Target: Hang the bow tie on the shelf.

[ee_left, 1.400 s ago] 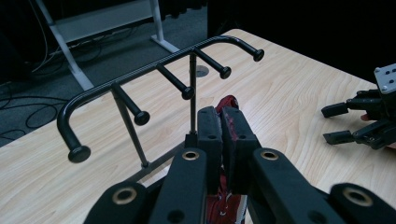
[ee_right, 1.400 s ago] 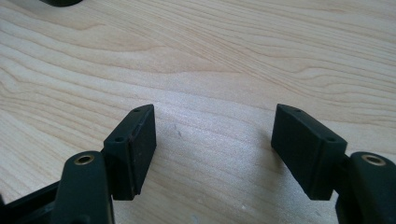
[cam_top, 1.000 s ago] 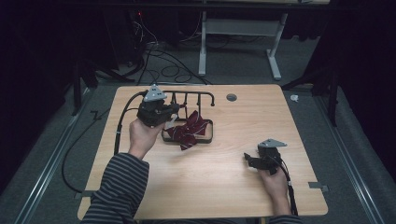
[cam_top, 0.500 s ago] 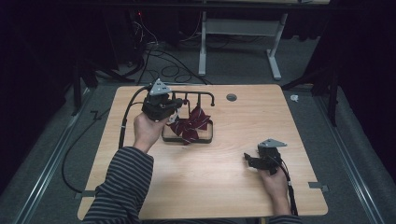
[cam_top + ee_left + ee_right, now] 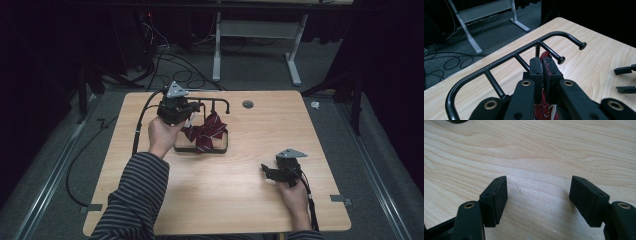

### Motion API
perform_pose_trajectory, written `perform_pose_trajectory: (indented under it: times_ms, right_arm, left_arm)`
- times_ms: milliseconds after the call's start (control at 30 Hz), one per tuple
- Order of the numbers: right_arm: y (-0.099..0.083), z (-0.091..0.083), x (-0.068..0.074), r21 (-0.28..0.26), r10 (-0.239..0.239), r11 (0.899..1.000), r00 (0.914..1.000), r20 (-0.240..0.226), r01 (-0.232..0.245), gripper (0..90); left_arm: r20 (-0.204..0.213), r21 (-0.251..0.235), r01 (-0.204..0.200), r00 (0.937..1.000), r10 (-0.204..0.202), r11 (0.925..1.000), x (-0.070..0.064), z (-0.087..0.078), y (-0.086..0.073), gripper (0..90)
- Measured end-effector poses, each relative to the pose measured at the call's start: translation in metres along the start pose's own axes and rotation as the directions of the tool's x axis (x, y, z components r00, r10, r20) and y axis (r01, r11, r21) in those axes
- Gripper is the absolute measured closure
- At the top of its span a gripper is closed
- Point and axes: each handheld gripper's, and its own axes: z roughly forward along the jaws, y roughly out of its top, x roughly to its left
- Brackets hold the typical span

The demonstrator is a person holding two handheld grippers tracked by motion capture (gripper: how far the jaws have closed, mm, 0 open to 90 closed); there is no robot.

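A dark red plaid bow (image 5: pixel 208 132) hangs partly over the wooden base (image 5: pixel 181 148) of a black rack with hooked pegs (image 5: pixel 214 102). My left gripper (image 5: pixel 190 119) is at the rack's left end, shut on a fold of the bow. In the left gripper view the jaws (image 5: pixel 542 63) press on red cloth (image 5: pixel 546 67), just short of the rack's top rail (image 5: pixel 506 58). My right gripper (image 5: pixel 265 170) rests low on the table at the right, open. Its jaws (image 5: pixel 539 187) stand wide apart over bare wood.
The light wood table (image 5: pixel 240 200) has a round grommet (image 5: pixel 247 104) behind the rack. A white desk frame (image 5: pixel 260 30) and floor cables (image 5: pixel 165 60) lie beyond the far edge. My right gripper's jaws (image 5: pixel 624 70) show at the left gripper view's right edge.
My left gripper has moved a little farther and to the right, up to the rack's rail, drawing the bow with it. The right gripper has stayed put.
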Motion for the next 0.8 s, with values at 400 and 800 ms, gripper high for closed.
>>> perform_pose_trajectory:
  times_ms: [400,800]
  right_arm:
    - [0.0,0.0,0.0,0.0,-0.002,1.0,1.0,0.0,0.002,32.3]
    - [0.0,0.0,0.0,0.0,0.0,1.0,1.0,0.0,0.0,32.3]
  left_arm:
    - [-0.032,-0.009,0.012,0.9994,-0.012,0.9999,0.006,0.009,0.004,87.0]
    - [-0.06,0.004,0.025,0.9979,-0.025,0.9997,0.013,0.02,0.006,86.9]
